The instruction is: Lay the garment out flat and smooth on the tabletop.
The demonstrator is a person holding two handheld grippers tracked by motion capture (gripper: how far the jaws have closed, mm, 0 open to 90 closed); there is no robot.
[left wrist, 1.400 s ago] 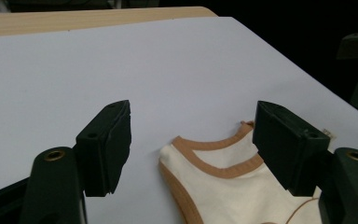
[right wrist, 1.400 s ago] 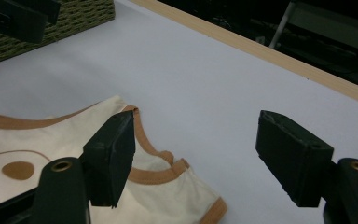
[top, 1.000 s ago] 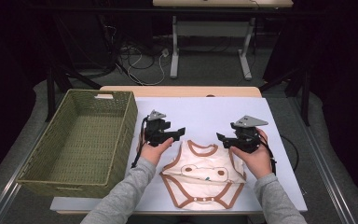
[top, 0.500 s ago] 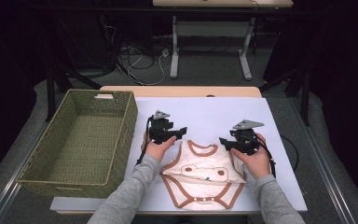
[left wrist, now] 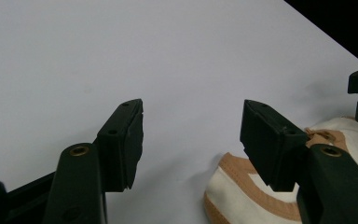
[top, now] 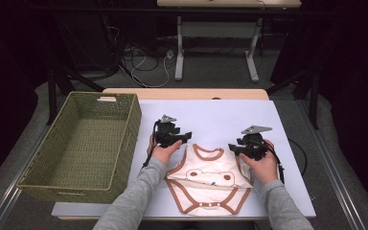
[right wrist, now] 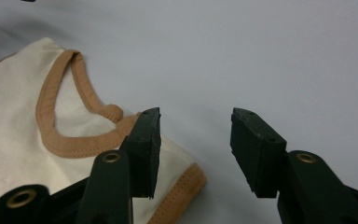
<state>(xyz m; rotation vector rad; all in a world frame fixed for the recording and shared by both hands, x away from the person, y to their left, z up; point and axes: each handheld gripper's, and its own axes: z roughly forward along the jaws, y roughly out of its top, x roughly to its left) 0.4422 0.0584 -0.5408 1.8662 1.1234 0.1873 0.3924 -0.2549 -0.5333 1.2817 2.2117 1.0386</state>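
Centrally, garment: a cream baby bodysuit [top: 206,179] with tan trim lies flat on the tabletop [top: 220,115], neck opening away from the person, front and bear print up; spread like this, both shoulder straps are open to a grasp from above.
Position: near the tabletop's front edge, between the two forearms, well apart from the basket.
Left hand-held gripper [left wrist: 191,135]: jaws partly open and just been closing; nothing between the pads. Its right jaw stands at the edge of the bodysuit's shoulder; whether it touches the cloth cannot be told.
Right hand-held gripper [right wrist: 196,149]: jaws partly open and just been closing, gap bare. Its left jaw stands over the other shoulder strap beside the tan neckline; the other jaw stands over bare tabletop.
Likely purpose: one tool at each shoulder suggests a two-point lift or fold.
Basket [top: 81,143]: woven green, empty, on the person's left, probably where the garment goes.
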